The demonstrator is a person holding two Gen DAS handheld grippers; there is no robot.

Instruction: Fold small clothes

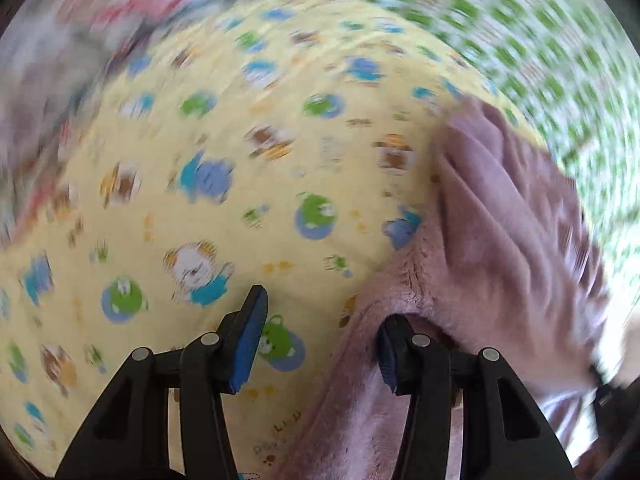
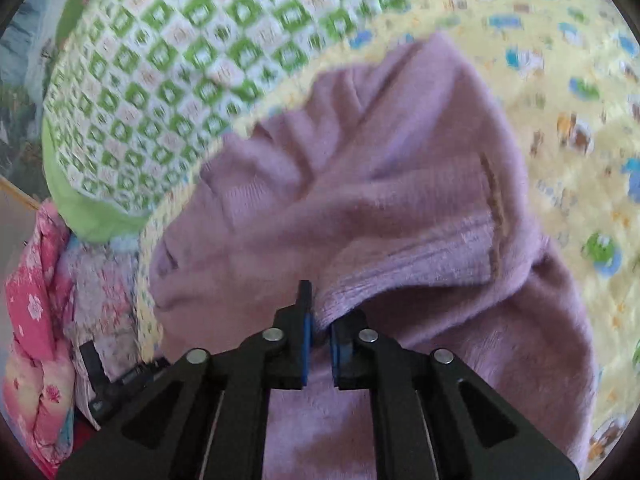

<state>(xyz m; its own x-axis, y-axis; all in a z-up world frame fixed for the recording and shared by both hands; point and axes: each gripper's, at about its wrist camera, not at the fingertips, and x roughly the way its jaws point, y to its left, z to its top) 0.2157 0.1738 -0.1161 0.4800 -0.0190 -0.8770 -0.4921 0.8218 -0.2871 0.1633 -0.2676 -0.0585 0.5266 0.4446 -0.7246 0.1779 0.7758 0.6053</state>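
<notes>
My right tool [image 2: 318,334] is clenched on a ribbed edge of the mauve knit garment [image 2: 360,200], which bunches just ahead of its tips, so I can draw that edge across for a fold. My left tool [image 1: 320,344] stands released, half spread; the same garment drapes over its right finger [image 1: 390,356], while only the yellow cartoon-print sheet [image 1: 240,140] shows between the pads. I judge it is lining up to pin or take the opposite edge. A green-checked cloth [image 2: 160,80] lies beyond.
</notes>
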